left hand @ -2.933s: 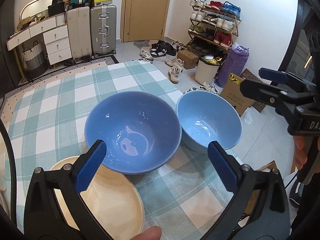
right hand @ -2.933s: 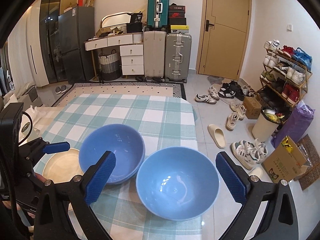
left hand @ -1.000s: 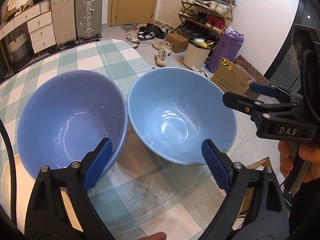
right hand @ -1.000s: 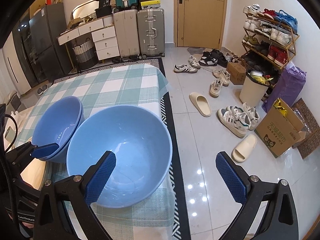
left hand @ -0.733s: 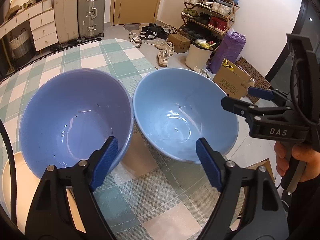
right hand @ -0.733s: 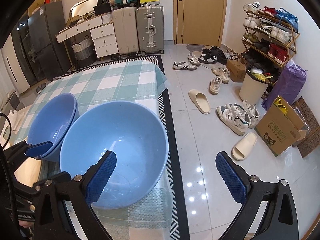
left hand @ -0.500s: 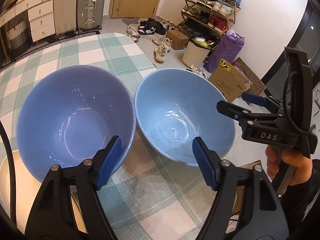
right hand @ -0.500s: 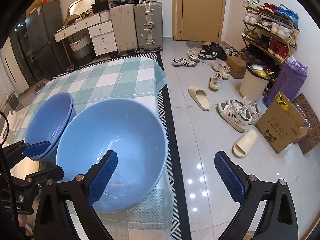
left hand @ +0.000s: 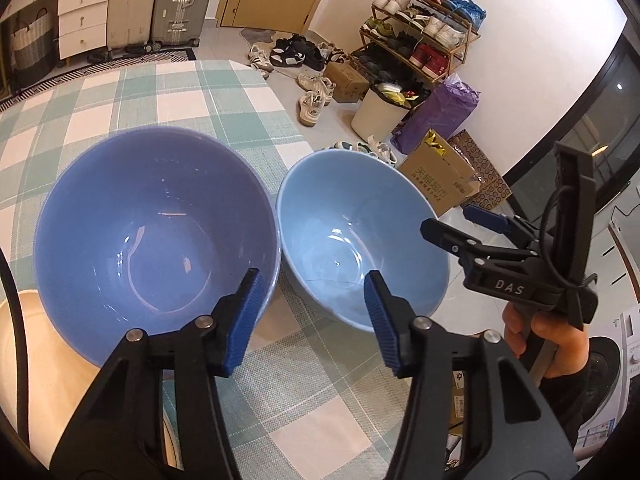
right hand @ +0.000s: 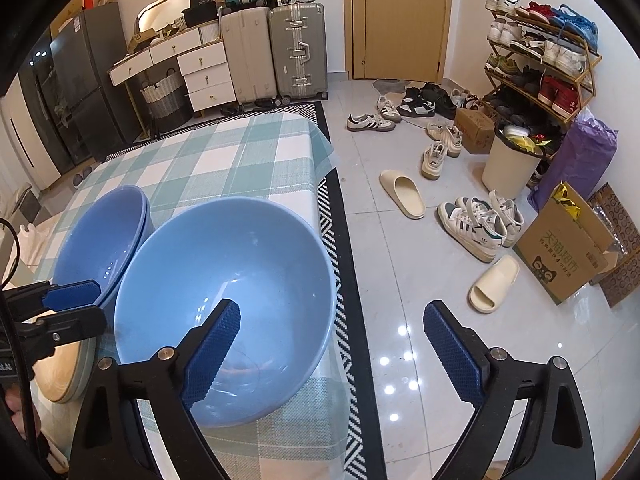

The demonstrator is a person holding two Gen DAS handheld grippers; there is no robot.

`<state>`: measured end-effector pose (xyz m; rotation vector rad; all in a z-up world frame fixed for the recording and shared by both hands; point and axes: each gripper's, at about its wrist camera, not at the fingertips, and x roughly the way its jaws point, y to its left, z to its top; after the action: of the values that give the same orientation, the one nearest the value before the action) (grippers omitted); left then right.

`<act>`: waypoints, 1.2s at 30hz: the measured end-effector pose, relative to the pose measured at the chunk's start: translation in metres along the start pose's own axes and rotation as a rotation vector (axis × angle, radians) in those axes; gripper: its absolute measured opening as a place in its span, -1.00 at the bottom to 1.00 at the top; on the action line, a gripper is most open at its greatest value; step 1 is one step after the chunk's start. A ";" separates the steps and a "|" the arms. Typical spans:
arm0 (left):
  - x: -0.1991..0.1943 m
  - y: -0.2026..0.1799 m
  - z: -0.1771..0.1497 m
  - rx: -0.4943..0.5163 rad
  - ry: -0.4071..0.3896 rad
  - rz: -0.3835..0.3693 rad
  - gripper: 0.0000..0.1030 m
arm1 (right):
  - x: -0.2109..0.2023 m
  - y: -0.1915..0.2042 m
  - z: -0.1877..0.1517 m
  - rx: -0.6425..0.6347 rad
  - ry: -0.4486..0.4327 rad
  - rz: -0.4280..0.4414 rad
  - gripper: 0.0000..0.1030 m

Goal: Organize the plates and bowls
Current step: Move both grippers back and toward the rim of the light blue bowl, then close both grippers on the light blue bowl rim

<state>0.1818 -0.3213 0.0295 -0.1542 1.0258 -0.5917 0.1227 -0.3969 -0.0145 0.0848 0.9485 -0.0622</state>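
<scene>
A dark blue bowl (left hand: 152,220) sits on the checked tablecloth (left hand: 180,96), nested in another like it (right hand: 100,236). A light blue bowl (left hand: 360,232) stands just right of it at the table's edge (right hand: 228,300). A cream plate (left hand: 36,368) lies at the near left (right hand: 64,376). My left gripper (left hand: 312,320) is open and empty, hovering near the gap between the two bowls. My right gripper (right hand: 332,352) is open and empty, its left finger over the light blue bowl's near rim, its right finger beyond the table edge.
The table edge drops off right of the light blue bowl onto a tiled floor with shoes (right hand: 472,224), a cardboard box (right hand: 568,248) and a white bin (right hand: 512,160). Suitcases (right hand: 296,52) and drawers (right hand: 204,72) stand at the back.
My left gripper's jaws have narrowed and it has pulled back a little from the bowls. My right gripper has moved closer in over the light blue bowl's near rim. The bowls have not moved.
</scene>
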 end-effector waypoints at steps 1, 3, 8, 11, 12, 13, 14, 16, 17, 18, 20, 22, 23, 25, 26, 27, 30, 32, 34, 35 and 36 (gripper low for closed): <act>-0.002 -0.001 0.000 0.004 -0.002 -0.007 -0.07 | 0.000 0.000 0.000 0.001 -0.001 0.001 0.85; -0.006 -0.005 -0.001 0.011 -0.004 -0.015 -0.08 | 0.000 0.000 0.000 0.002 -0.001 0.002 0.85; -0.005 -0.015 -0.003 0.017 0.027 -0.048 -0.21 | 0.002 0.003 -0.001 -0.002 0.001 0.004 0.85; 0.000 -0.017 -0.005 0.017 0.036 -0.035 -0.21 | 0.003 0.003 -0.001 0.000 0.005 0.006 0.79; 0.002 -0.018 -0.005 0.018 0.038 -0.032 -0.21 | 0.004 0.003 -0.001 0.000 0.011 0.013 0.67; 0.003 -0.018 -0.005 0.022 0.041 -0.027 -0.21 | 0.006 0.004 -0.002 0.001 0.015 0.017 0.61; 0.005 -0.020 -0.006 0.024 0.043 -0.022 -0.21 | 0.008 0.004 -0.002 0.003 0.019 0.019 0.57; 0.010 -0.022 -0.008 0.030 0.049 -0.015 -0.21 | 0.010 0.003 -0.003 0.006 0.019 0.021 0.55; 0.011 -0.023 -0.008 0.032 0.053 -0.011 -0.21 | 0.012 0.003 -0.003 0.008 0.021 0.025 0.48; 0.014 -0.023 -0.009 0.037 0.056 -0.006 -0.21 | 0.014 0.002 -0.004 0.010 0.027 0.031 0.42; 0.020 -0.025 -0.009 0.050 0.057 0.015 -0.21 | 0.016 0.001 -0.005 0.010 0.029 0.028 0.40; 0.022 -0.027 -0.011 0.060 0.057 0.026 -0.21 | 0.019 0.002 -0.006 0.007 0.034 0.036 0.21; 0.023 -0.027 -0.011 0.065 0.056 0.034 -0.21 | 0.020 0.001 -0.007 0.007 0.038 0.038 0.08; 0.026 -0.029 -0.013 0.076 0.055 0.045 -0.22 | 0.022 0.003 -0.008 -0.001 0.037 0.033 0.00; 0.026 -0.030 -0.013 0.083 0.054 0.051 -0.24 | 0.022 0.002 -0.008 -0.003 0.035 0.032 -0.06; 0.027 -0.031 -0.013 0.089 0.052 0.058 -0.29 | 0.023 0.002 -0.008 -0.005 0.034 0.032 -0.19; 0.030 -0.029 -0.013 0.092 0.056 0.072 -0.43 | 0.023 0.003 -0.010 -0.012 0.024 0.021 -0.42; 0.032 -0.028 -0.014 0.096 0.059 0.074 -0.48 | 0.023 0.004 -0.011 -0.018 0.021 0.017 -0.52; 0.033 -0.027 -0.014 0.100 0.052 0.075 -0.48 | 0.023 0.005 -0.011 -0.024 0.015 0.016 -0.58; 0.034 -0.027 -0.014 0.104 0.050 0.076 -0.49 | 0.023 0.006 -0.011 -0.027 0.014 0.017 -0.62; 0.034 -0.027 -0.014 0.107 0.050 0.081 -0.49 | 0.023 0.007 -0.011 -0.032 0.012 0.019 -0.63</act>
<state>0.1727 -0.3599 0.0071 -0.0039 1.0410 -0.5779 0.1274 -0.3890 -0.0394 0.0652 0.9606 -0.0289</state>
